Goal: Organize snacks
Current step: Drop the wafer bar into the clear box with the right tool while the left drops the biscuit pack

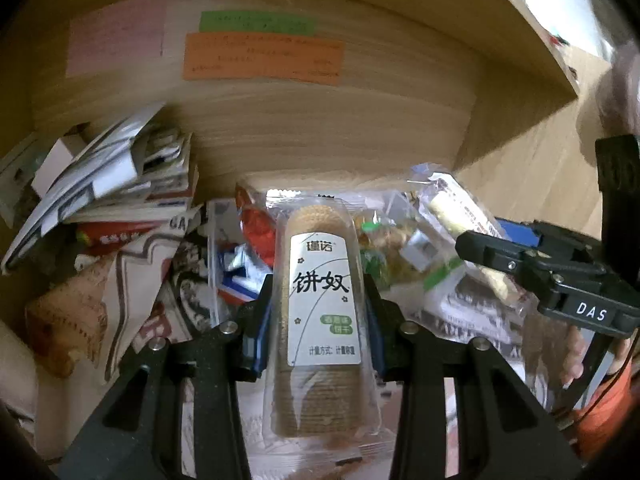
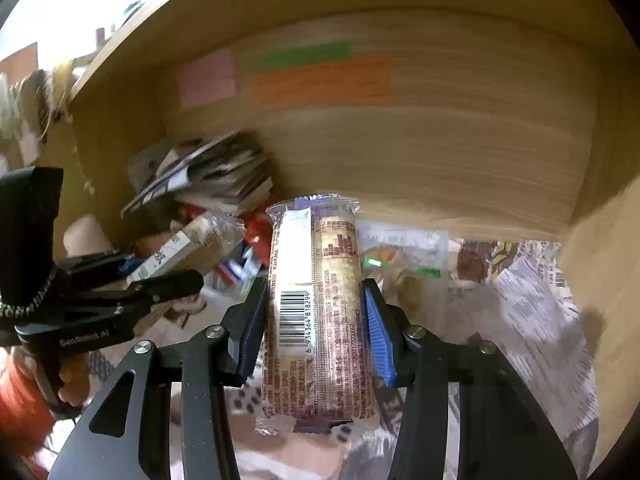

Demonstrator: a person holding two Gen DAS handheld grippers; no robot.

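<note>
Left wrist view shows me my left tongs pinching a clear-wrapped stack of round biscuits with a white label, the pack lying lengthwise between the blue pads, held above a heap of loose snack packets. Behind the heap I see a wooden back panel carrying a pink note, a green note and an orange note, and to the left a leaning pile of papers and booklets. On the right wrist view my right tongs are clamped on a long purple-and-gold cracker pack, barcode side up, also held off the newspaper-covered surface. Each pair of tongs shows at the edge of the other's picture.
</note>
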